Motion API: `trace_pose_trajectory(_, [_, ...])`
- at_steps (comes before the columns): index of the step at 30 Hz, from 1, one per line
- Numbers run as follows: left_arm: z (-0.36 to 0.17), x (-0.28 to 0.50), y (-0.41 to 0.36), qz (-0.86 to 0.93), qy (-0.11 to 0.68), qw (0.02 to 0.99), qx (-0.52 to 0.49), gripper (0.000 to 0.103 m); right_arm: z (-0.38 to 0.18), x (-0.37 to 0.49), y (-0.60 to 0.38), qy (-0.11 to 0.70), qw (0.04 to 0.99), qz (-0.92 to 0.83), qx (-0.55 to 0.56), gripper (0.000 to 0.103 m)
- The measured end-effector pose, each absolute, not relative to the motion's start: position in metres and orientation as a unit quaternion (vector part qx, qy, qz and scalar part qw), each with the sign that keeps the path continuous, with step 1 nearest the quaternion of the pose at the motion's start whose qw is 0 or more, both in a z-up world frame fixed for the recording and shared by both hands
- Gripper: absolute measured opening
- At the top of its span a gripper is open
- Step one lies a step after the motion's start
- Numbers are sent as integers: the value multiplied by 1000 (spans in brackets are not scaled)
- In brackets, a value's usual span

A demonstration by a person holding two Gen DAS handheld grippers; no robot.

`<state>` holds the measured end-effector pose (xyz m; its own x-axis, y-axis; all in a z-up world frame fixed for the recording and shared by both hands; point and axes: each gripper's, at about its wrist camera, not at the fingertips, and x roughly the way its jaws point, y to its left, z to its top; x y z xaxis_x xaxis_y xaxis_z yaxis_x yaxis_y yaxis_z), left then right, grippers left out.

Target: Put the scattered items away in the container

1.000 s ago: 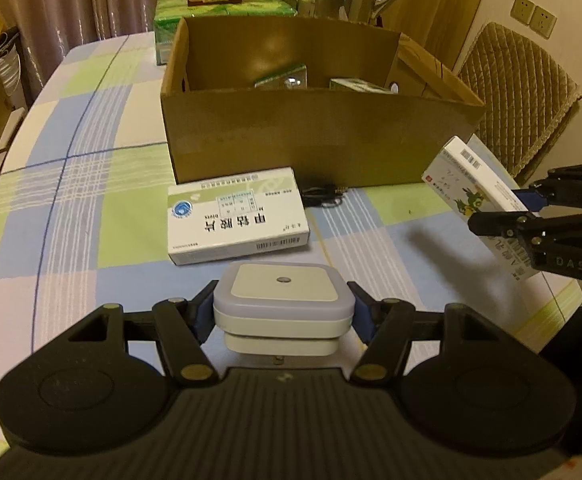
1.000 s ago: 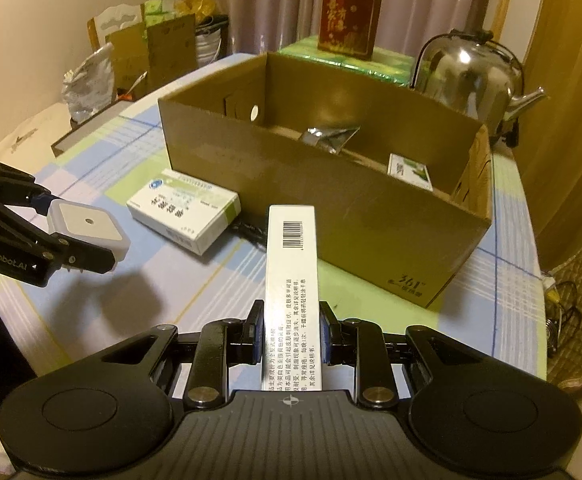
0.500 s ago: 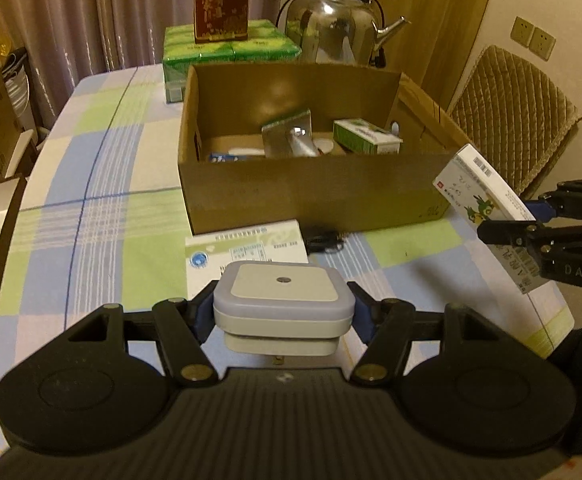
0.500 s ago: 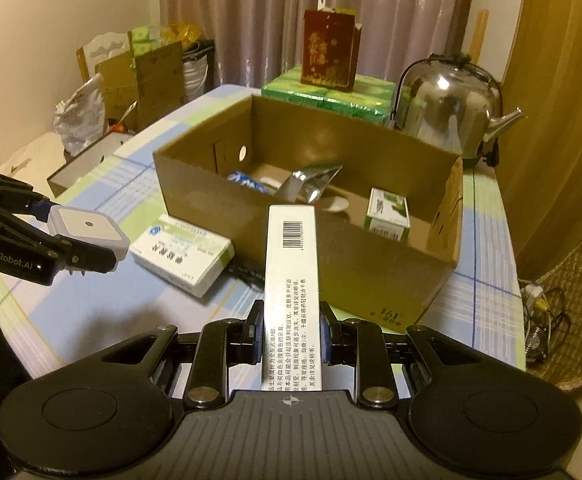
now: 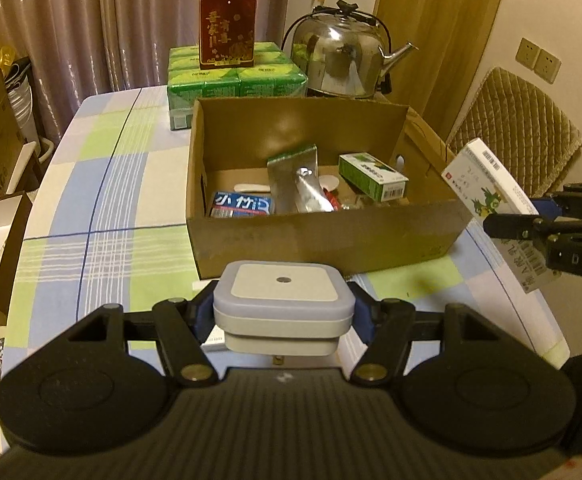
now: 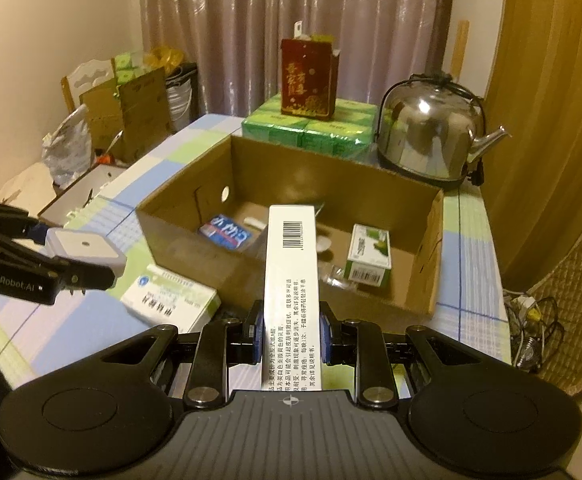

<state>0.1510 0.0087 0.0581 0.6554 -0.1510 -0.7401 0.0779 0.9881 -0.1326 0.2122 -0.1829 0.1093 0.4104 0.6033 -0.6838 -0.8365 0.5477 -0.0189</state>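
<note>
1. We're holding the left gripper (image 5: 283, 314) low in the middle of the left wrist view, with its fingers pinching a square white-and-grey plastic night light (image 5: 283, 300) by its two sides. From the right wrist view, that same night light (image 6: 85, 249) is sitting at the left edge of the frame, raised off the table.
2. We're carrying a long white cardboard medicine box with a barcode (image 6: 291, 280) in the right gripper (image 6: 291, 336), pressed between both pads and pointing up the frame over the near wall of the open brown cardboard box (image 6: 427, 276).
3. In the left wrist view that long box (image 5: 491, 204) is showing up at the right edge, just beside the cardboard box's right corner.
4. The brown box (image 5: 323, 240) is taking up the centre of the left wrist frame. Inside it we're seeing a blue packet (image 5: 241, 205), a silver foil pouch (image 5: 297, 180) and a small green-and-white carton (image 5: 373, 176).
5. A flat white medicine box with green print (image 6: 169, 300) is lying on the checked blue-and-green tablecloth (image 5: 103, 200), lower left of the right wrist view, near the brown box's front wall.
6. Behind the box, in the upper part of both frames, a shiny steel kettle (image 5: 343, 60) and a red carton (image 5: 227, 28) on green packs (image 5: 235, 76) are standing.
</note>
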Motion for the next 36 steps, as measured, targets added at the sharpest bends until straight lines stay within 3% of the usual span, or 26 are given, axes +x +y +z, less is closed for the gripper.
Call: trace_pose_trajectory(36, [73,234,0,-64,391,917,-44,61,120,276,-149,309,831,431,-170,23])
